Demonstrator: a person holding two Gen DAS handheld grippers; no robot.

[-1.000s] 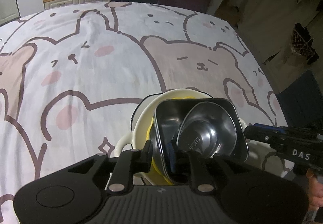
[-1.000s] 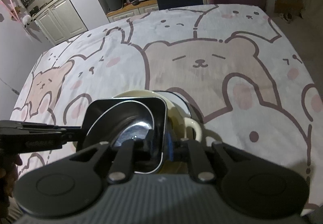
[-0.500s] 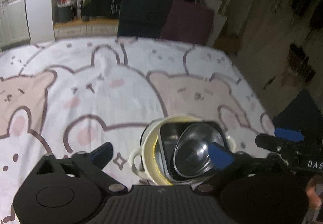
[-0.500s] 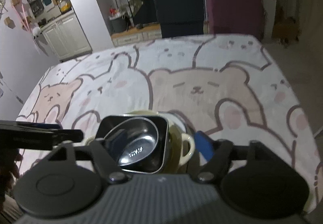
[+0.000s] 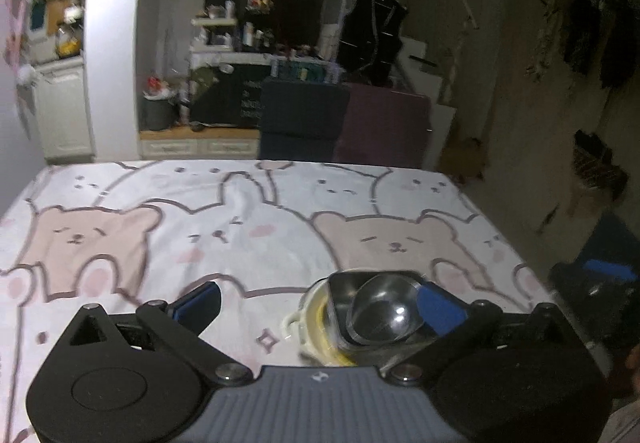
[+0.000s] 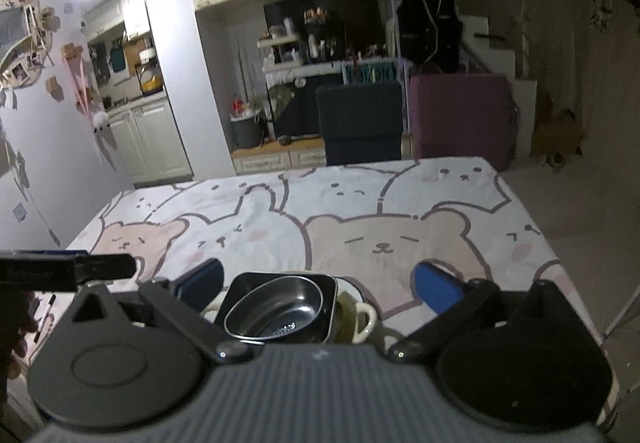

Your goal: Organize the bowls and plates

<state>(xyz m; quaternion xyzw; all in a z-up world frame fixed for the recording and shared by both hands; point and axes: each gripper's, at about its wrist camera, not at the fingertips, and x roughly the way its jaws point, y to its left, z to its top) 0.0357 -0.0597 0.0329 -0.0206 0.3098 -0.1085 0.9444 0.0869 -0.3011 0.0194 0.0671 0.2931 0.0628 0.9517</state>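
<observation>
The bowls (image 6: 276, 309) sit stacked on the table (image 6: 400, 203). Both your claws, left gripper (image 5: 320, 303) and right gripper (image 6: 316, 283), have just been opening and hold nothing. Lift them away slowly so you do not bump the pile.

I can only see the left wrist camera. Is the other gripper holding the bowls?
Observer: No. The right gripper is open. Its fingers have just been opening and now stand wide on either side of the steel bowl, touching nothing.
Operator: Does the cream bowl have a second handle? One of my fingers hides that side.
Observer: Yes. In the right wrist view a looped handle sticks out from the right side of the cream bowl.
Operator: Is anything else lying on the table?
Observer: A pen lies on the tablecloth, near the left edge of the right wrist view.
</observation>
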